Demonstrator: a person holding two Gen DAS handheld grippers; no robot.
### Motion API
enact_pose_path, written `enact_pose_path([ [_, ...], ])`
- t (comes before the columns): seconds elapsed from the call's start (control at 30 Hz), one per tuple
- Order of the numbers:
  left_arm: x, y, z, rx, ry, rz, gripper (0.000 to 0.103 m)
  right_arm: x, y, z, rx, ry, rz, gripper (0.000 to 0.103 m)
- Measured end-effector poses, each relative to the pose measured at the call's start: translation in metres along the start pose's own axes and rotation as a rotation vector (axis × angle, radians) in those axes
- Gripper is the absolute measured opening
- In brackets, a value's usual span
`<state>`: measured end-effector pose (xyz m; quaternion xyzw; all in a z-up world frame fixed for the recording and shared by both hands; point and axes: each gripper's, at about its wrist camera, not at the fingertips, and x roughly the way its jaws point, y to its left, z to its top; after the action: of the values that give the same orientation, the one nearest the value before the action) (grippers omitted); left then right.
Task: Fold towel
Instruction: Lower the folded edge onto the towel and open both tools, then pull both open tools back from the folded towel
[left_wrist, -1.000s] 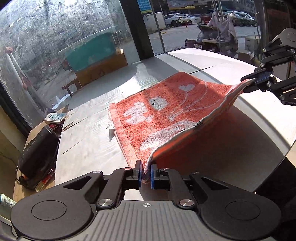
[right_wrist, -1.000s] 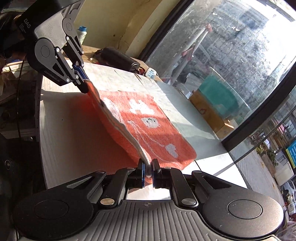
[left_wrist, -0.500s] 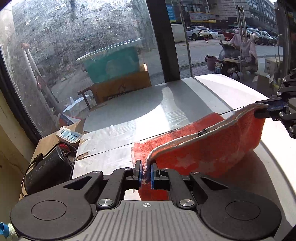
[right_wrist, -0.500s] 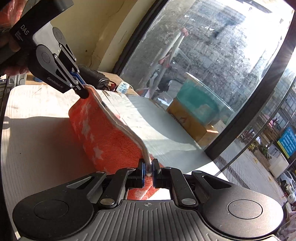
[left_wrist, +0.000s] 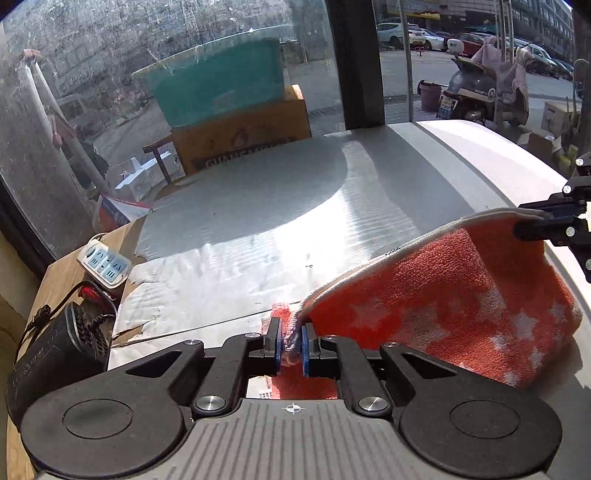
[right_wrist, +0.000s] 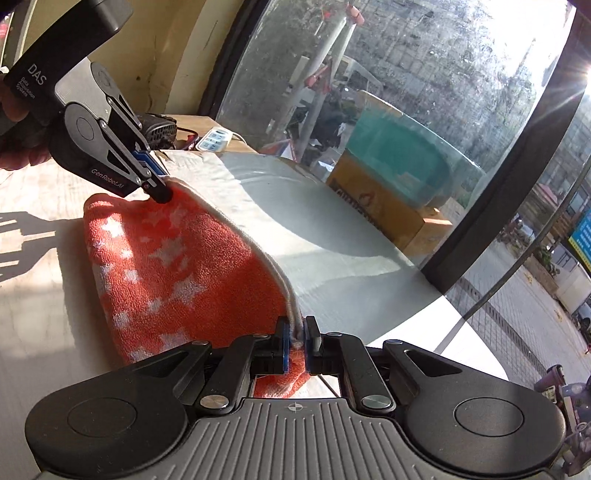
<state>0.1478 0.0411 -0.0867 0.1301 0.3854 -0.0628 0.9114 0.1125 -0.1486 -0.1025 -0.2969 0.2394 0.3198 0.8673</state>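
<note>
An orange towel (left_wrist: 454, 306) with white stars and a pale hem is doubled over on the white table (left_wrist: 258, 206). My left gripper (left_wrist: 291, 345) is shut on one hem corner, low over the table. My right gripper (right_wrist: 295, 345) pinches the other hem corner. Between them the hem runs in a sagging line. In the right wrist view the towel (right_wrist: 177, 266) slopes down to the table, and the left gripper (right_wrist: 157, 181) shows at its far corner. In the left wrist view the right gripper (left_wrist: 535, 221) holds the far corner at the right edge.
A white power strip (left_wrist: 105, 264) and a black charger (left_wrist: 55, 350) with cables lie on a wooden ledge left of the table. A large window (left_wrist: 166, 74) with a dark post stands just behind the table. A person's hand (right_wrist: 11, 110) holds the left gripper.
Both grippers have carried the lifted edge across and down. The towel went from lying spread with its picture side up to doubled over, starred back showing, its held hem close above the table.
</note>
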Motion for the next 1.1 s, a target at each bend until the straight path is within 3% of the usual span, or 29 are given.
enact_pose_path([
  [0.07, 0.005, 0.001, -0.001, -0.005, 0.003, 0.001, 0.018, 0.009, -0.006, -0.003, 0.033, 0.021, 0.017, 0.009],
  [0.13, 0.006, 0.003, -0.002, -0.016, 0.006, 0.010, 0.035, 0.013, -0.008, -0.007, 0.047, 0.044, 0.009, 0.009],
  [0.17, 0.006, 0.005, -0.003, -0.029, 0.007, 0.020, 0.041, 0.015, -0.009, -0.009, 0.054, 0.054, 0.005, 0.014],
  [0.2, 0.005, 0.008, -0.004, -0.046, 0.008, 0.032, 0.044, 0.016, -0.010, -0.012, 0.063, 0.049, -0.017, 0.021],
  [0.27, 0.002, 0.014, -0.004, -0.078, 0.008, 0.058, 0.045, 0.014, -0.013, -0.014, 0.101, 0.037, -0.090, 0.061],
  [0.33, -0.004, 0.018, -0.005, -0.111, 0.001, 0.083, 0.045, 0.013, -0.010, -0.014, 0.132, 0.036, -0.057, 0.071],
  [0.5, -0.024, 0.013, -0.014, -0.201, -0.019, 0.032, 0.046, 0.010, -0.002, -0.015, 0.208, 0.034, 0.027, 0.071],
  [0.6, -0.026, -0.001, -0.019, -0.191, -0.021, -0.007, 0.047, 0.008, 0.003, -0.016, 0.254, 0.033, 0.078, 0.070],
  [0.77, -0.021, -0.019, -0.030, -0.152, 0.000, -0.009, 0.047, 0.004, 0.011, -0.017, 0.331, 0.031, 0.162, 0.070],
  [0.83, -0.022, -0.023, -0.031, -0.156, -0.004, -0.034, 0.049, -0.001, -0.001, -0.026, 0.408, 0.046, 0.181, 0.070],
  [0.9, -0.022, -0.030, -0.032, -0.155, -0.009, -0.039, 0.055, -0.007, -0.002, -0.028, 0.410, 0.052, 0.161, 0.071],
  [1.0, -0.025, -0.040, -0.032, -0.146, -0.024, -0.002, 0.076, -0.021, 0.003, -0.028, 0.409, 0.048, 0.092, 0.072],
  [1.03, -0.027, -0.041, -0.033, -0.154, -0.030, 0.000, 0.084, -0.026, 0.005, -0.028, 0.408, 0.045, 0.062, 0.078],
  [1.1, -0.036, -0.040, -0.034, -0.178, -0.040, -0.018, 0.084, -0.036, 0.010, -0.027, 0.406, 0.036, 0.011, 0.095],
])
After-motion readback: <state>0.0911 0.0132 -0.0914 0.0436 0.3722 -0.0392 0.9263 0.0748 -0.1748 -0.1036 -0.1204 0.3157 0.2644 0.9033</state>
